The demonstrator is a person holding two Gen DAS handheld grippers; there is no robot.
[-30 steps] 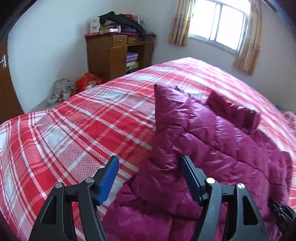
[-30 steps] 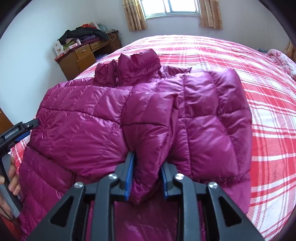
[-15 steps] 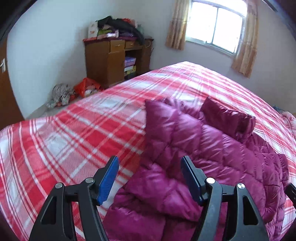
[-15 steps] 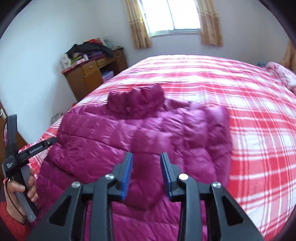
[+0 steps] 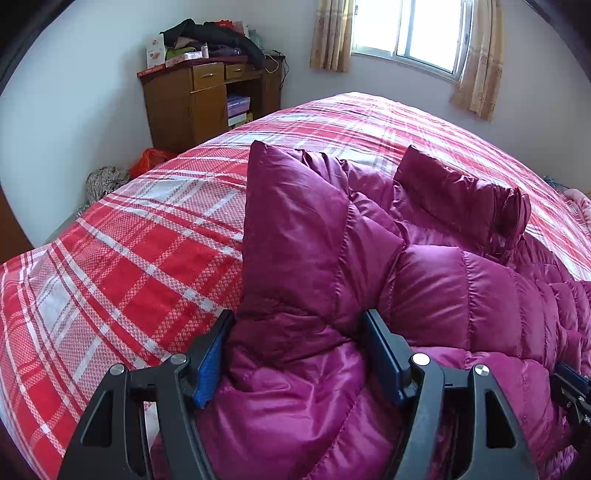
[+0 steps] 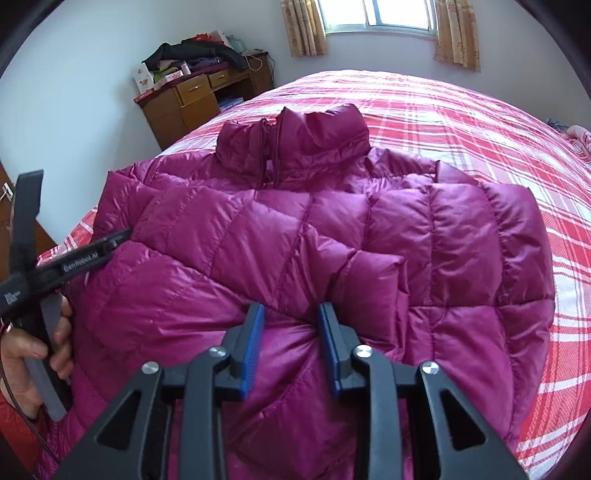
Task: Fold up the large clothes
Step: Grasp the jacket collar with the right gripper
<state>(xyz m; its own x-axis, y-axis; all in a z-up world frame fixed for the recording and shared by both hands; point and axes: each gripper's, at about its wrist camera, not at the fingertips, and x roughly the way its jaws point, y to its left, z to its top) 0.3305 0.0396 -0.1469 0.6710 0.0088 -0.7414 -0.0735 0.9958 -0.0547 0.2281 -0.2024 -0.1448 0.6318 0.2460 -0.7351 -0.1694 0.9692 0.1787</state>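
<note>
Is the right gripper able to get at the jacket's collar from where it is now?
Probably yes: the right gripper is open, and only flat jacket lies between it and the upright collar.

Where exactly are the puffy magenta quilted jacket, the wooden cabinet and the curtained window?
Puffy magenta quilted jacket (image 6: 295,229): right wrist view, chest panel.
Wooden cabinet (image 5: 207,107): left wrist view, door front.
Curtained window (image 5: 406,33): left wrist view, glass pane.

Readable: "GenRobot.AI" in white letters along the black arm of the left gripper (image 6: 88,258). Small white print on its strap, too blurred to read.
</note>
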